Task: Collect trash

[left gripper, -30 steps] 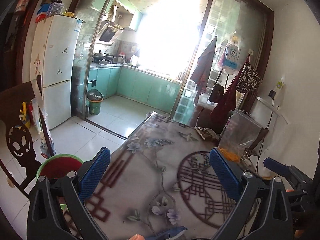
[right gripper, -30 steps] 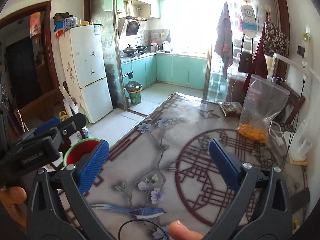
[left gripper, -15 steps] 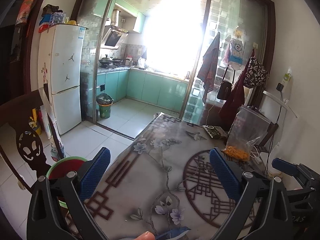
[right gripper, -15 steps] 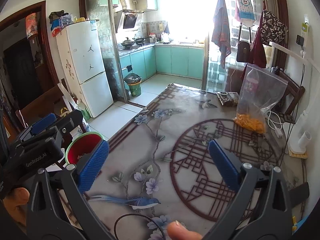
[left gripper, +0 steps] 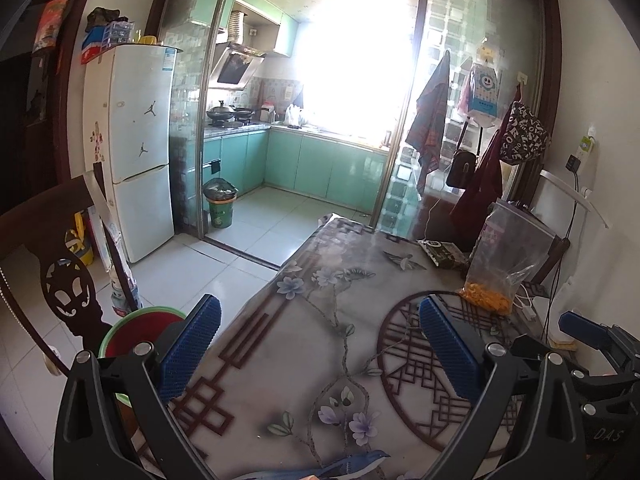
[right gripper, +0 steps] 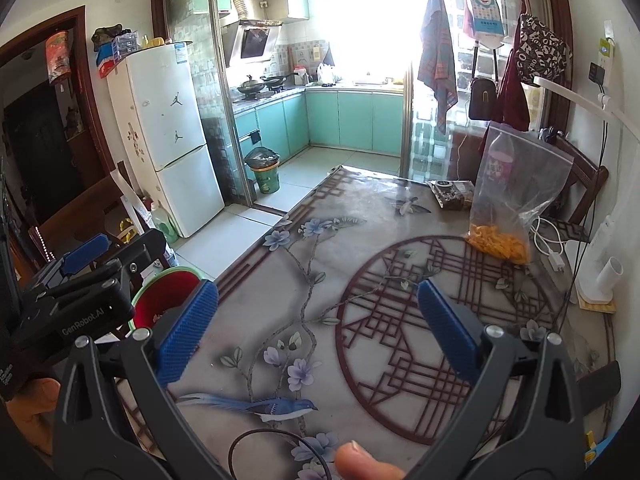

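Sunlit kitchen tiles and teal cabinets fill the top of both frames, and below them a surface [right gripper: 360,240] with a flower-and-bird cloth runs toward the cameras.

Left tongs [left gripper: 320,344], at the bottom of the left view, stand wide open and hold nothing. Right tongs [right gripper: 318,328], at the bottom of the right view, are just as wide and just as empty; a fingertip [right gripper: 362,462] pokes in at the bottom edge beside a dark cable loop [right gripper: 272,440].

Compared with a second ago, both views sit higher and further back: more of the cloth shows, and the fridge [right gripper: 168,136] and hanging bags on the upper right appear fuller. Neither pair of tongs has closed on anything in that time, so this looks like a survey, with no trash picked yet.

Outward from the right tongs, a clear bag with orange bits [right gripper: 512,196] stands at right of centre, and a dark wrapper [right gripper: 452,194] lies just beyond it, probably the likeliest trash. At lower left of both frames a red bucket with a green rim [left gripper: 140,328] sits on the floor beside the surface, seemingly the place for it. A lined bin [left gripper: 219,204] stands farther off at the kitchen doorway.
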The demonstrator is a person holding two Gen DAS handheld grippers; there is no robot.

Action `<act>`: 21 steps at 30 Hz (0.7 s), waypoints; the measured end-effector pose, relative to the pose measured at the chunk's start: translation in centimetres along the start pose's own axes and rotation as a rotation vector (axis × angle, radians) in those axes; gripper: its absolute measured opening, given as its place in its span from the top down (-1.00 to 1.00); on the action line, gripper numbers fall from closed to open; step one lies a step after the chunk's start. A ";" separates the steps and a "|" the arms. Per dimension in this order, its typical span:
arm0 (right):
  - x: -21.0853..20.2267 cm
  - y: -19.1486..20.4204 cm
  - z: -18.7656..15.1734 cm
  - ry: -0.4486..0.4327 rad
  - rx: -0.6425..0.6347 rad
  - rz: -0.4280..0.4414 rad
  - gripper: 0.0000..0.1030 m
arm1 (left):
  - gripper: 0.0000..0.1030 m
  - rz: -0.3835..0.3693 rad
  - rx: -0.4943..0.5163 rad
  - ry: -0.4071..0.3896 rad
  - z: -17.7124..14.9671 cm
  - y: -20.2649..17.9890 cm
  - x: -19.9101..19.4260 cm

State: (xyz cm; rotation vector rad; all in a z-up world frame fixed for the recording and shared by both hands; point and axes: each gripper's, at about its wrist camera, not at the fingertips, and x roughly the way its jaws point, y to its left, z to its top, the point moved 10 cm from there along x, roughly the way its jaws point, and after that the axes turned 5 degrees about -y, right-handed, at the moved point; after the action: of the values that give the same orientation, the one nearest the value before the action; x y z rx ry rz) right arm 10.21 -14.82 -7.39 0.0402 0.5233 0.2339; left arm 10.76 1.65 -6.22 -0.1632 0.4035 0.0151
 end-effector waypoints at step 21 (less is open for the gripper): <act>-0.2 -0.4 -0.3 0.010 0.025 -0.020 -0.91 | -0.85 -0.004 0.052 0.015 -0.4 -0.7 0.3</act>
State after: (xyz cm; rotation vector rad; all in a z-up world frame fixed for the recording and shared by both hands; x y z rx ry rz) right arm 9.99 -15.25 -7.65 0.0580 0.5368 0.2085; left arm 10.89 0.91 -6.55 -0.1132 0.4184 -0.0005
